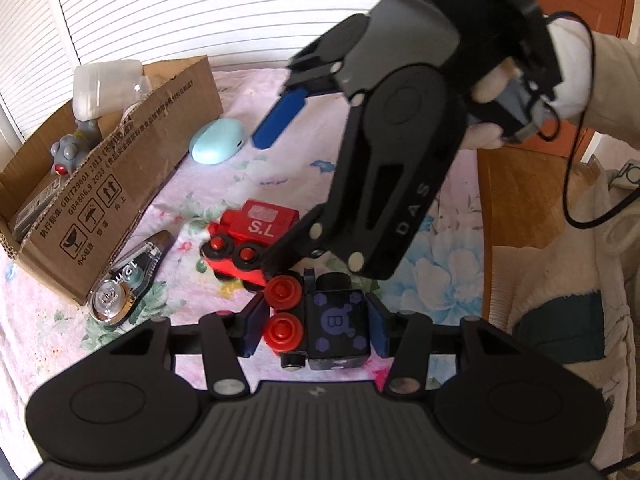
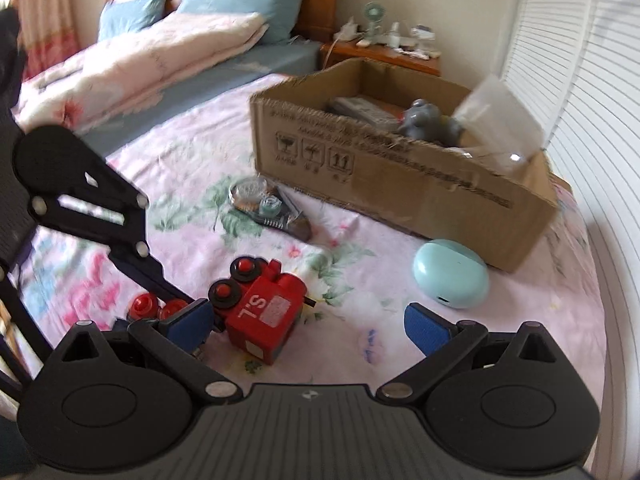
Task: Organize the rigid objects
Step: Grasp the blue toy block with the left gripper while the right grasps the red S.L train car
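Black toy block: my left gripper (image 1: 316, 330) is clamped on a black cube-shaped toy car with a purple "B" and red wheels (image 1: 334, 326), lower centre of the left wrist view, lifted just off the sheet.
Right gripper: my right gripper (image 2: 310, 322) stands wide with nothing between its blue pads (image 2: 424, 330) — seen at bottom centre of its own view.
Red toy: a red plastic locomotive marked "S.L" (image 2: 262, 312) lies on its side on the pink floral bedsheet (image 2: 200, 152), touching or just beside the left pad of the right gripper; I cannot tell which.
Cardboard box: an open brown corrugated box (image 1: 116, 184) sits upper left in the left wrist view, holding a grey toy figure (image 1: 70, 152).
Loose items: a clear correction-tape dispenser (image 1: 128, 284) lies just beside the box wall — a pale blue oval earbud case (image 1: 218, 140) rests near its far corner.
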A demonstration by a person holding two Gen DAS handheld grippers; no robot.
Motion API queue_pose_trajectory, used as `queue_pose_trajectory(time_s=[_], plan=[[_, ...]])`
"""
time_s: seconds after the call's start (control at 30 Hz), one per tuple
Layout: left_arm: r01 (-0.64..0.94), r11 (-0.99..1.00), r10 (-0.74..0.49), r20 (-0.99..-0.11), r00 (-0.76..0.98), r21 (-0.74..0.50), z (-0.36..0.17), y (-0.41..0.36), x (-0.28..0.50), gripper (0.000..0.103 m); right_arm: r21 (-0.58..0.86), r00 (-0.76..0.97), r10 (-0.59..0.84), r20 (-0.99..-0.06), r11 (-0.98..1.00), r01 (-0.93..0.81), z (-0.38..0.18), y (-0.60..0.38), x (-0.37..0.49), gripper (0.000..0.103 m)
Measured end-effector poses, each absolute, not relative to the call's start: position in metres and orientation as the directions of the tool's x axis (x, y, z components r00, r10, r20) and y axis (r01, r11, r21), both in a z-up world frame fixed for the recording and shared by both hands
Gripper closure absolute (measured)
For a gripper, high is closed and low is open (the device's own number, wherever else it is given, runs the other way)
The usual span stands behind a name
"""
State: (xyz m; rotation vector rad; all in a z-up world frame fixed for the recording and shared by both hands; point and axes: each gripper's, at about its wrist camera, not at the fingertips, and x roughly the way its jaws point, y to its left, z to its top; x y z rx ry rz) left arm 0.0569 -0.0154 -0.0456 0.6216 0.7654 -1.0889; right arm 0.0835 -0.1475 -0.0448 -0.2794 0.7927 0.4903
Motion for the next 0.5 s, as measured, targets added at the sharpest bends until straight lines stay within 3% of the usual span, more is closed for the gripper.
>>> queue_pose_trajectory(time_s=[0.13, 0.33, 0.43, 0.5], plan=[[0.937, 0.344, -0.543, -0.799, 0.257, 0.067, -0.047, -0.014, 0.057, 0.053, -0.026, 0.551, 0.336, -0.764, 0.837, -0.546, -0.052, -0.147, 0.095, 0.002], [0.937, 0.345, -0.546, -0.801, 0.246, 0.053, -0.048, -0.014, 0.06, 0.053, -0.014, 0.547, 0.345, -0.763, 0.837, -0.548, -0.054, -0.145, 0.097, 0.031], [0.935, 0.351, -0.545, -0.802, 0.246, 0.048, -0.049, -0.013, 0.061, 0.053, -0.014, 0.56, 0.332, -0.759, 0.852, -0.524, -0.053, -0.15, 0.099, 0.04], [0.93, 0.363, -0.542, -0.801, 0.255, 0.05, -0.049, -0.01, 0.062, 0.053, -0.017, 0.564, 0.317, -0.763, 0.861, -0.508, -0.053, -0.152, 0.1, 0.04]])
